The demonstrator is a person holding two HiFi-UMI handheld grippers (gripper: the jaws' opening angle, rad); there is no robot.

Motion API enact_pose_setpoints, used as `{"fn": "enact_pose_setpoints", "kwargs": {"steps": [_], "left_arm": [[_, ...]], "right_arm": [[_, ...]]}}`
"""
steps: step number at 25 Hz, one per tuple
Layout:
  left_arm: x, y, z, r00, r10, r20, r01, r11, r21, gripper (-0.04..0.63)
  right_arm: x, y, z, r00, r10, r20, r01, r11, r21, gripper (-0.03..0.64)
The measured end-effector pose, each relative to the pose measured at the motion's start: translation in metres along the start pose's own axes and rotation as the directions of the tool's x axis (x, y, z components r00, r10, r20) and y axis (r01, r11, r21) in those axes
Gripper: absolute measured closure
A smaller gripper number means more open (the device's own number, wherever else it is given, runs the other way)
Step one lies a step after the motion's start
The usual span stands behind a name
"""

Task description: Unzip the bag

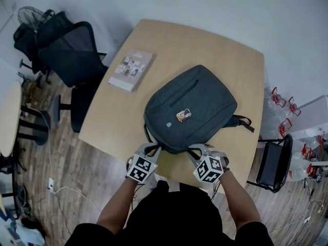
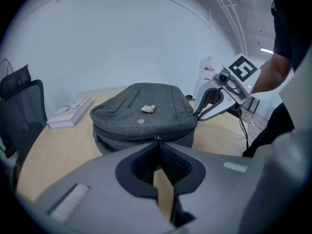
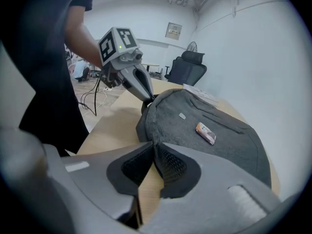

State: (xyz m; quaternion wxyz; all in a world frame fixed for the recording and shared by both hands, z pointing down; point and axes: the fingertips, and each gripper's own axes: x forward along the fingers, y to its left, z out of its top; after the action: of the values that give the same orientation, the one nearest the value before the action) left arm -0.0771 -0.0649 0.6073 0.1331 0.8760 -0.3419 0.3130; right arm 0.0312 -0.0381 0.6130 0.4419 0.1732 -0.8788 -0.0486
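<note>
A dark grey backpack (image 1: 192, 104) lies flat on the wooden table (image 1: 220, 45), with a small orange tag (image 1: 183, 115) on top. Both grippers are at its near edge. My left gripper (image 1: 152, 148) is at the bag's near left corner. In the left gripper view its jaws meet at the tip (image 2: 157, 141) on a small dark zipper pull on the zip line. My right gripper (image 1: 195, 150) is at the near right corner; its tips (image 3: 153, 144) pinch the bag's edge seam. Each gripper view also shows the other gripper, the right gripper (image 2: 197, 115) and the left gripper (image 3: 147, 100), touching the bag.
A book (image 1: 131, 69) lies on the table's far left part. A black office chair (image 1: 72, 60) stands left of the table, and another dark chair (image 1: 274, 163) on the right. The person stands right at the table's near edge.
</note>
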Motion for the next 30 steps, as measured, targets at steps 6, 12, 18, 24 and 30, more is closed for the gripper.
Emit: {"fn": "enact_pose_setpoints", "kwargs": {"steps": [6,12,18,24,30], "left_arm": [[-0.004,0.004,0.001,1.000,0.011,-0.013,-0.011,1.000,0.022,0.569],[-0.010,0.012,0.004,0.999,0.051,-0.013,-0.051,0.999,0.014,0.569],[-0.016,0.006,-0.005,0.999,0.037,-0.034,-0.038,0.999,-0.031,0.569],[-0.015,0.010,-0.009,0.998,0.061,-0.033,-0.063,0.996,-0.064,0.569],[-0.008,0.022,-0.012,0.993,0.120,-0.021,-0.121,0.989,-0.082,0.568]], "right_arm": [[-0.001,-0.009,0.015,0.999,-0.007,0.038,0.000,0.985,0.175,0.589],[0.004,-0.013,0.028,0.998,-0.022,0.051,0.008,0.965,0.263,0.591],[0.012,-0.009,0.033,0.998,-0.034,0.047,0.017,0.948,0.317,0.592],[0.016,-0.007,0.036,0.998,-0.042,0.040,0.026,0.940,0.341,0.592],[0.015,0.004,0.040,1.000,-0.014,0.027,0.007,0.973,0.232,0.592]]}}
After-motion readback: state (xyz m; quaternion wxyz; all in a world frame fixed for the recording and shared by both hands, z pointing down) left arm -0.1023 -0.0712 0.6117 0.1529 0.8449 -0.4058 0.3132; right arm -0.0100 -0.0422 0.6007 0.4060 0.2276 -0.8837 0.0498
